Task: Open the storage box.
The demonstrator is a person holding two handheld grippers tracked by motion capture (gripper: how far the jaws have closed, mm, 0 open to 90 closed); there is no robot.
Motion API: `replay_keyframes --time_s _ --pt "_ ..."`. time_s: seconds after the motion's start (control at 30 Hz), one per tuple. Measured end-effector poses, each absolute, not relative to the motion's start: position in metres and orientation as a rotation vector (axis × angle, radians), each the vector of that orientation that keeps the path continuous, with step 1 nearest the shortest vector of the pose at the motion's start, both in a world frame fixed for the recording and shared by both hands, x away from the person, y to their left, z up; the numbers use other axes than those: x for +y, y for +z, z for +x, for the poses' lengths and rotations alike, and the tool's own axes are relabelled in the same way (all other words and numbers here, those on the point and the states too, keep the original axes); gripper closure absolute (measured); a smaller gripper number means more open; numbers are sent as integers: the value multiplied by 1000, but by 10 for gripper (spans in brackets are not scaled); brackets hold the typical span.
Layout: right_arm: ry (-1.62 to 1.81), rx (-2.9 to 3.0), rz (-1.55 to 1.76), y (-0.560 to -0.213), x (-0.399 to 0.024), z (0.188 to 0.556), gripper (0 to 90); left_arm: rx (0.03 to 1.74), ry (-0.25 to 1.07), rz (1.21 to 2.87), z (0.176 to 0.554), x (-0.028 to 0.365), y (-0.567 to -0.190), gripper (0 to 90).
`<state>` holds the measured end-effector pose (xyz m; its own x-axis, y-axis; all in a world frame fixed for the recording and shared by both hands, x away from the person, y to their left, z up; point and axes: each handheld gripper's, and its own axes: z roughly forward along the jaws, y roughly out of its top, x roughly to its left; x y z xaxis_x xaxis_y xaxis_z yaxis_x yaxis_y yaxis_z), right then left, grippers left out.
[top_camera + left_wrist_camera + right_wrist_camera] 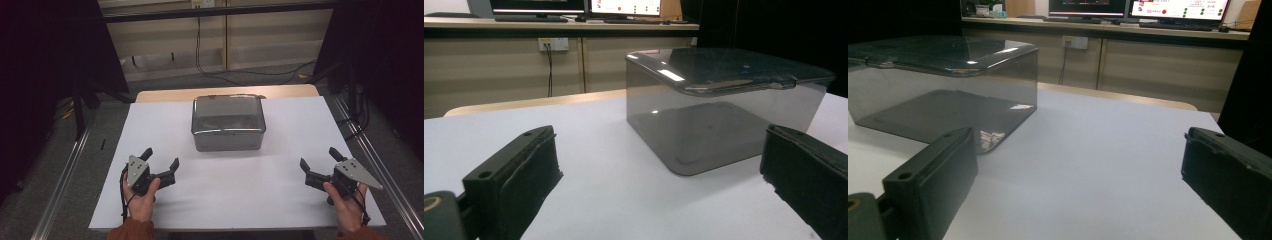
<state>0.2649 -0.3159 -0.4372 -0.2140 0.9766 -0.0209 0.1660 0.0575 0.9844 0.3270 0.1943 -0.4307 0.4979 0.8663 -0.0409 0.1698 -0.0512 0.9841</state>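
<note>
While both grippers rest near the table's (210, 200) front edge, the box (228, 123) (lid on) sits between them, farther back. Left gripper (160, 159) and right gripper (320, 159): jaws wide apart, holding nothing.

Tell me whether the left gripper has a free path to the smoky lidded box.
Probably yes. The left gripper sits open near the table's front edge, and bare white tabletop lies between it and the grey translucent box. Nothing stands in the way; the right gripper is well off to the side.
</note>
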Motion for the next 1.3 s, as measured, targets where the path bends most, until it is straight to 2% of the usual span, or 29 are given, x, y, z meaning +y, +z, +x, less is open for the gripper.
replay_keyframes --time_s 0.77,1.3 --pt "1298 1555 1181 -440 -303 275 11 959 735 1520 324 192 -433 22" --pt "1353 1587 1145 -437 -276 288 23 955 718 1507 321 194 -433 23"
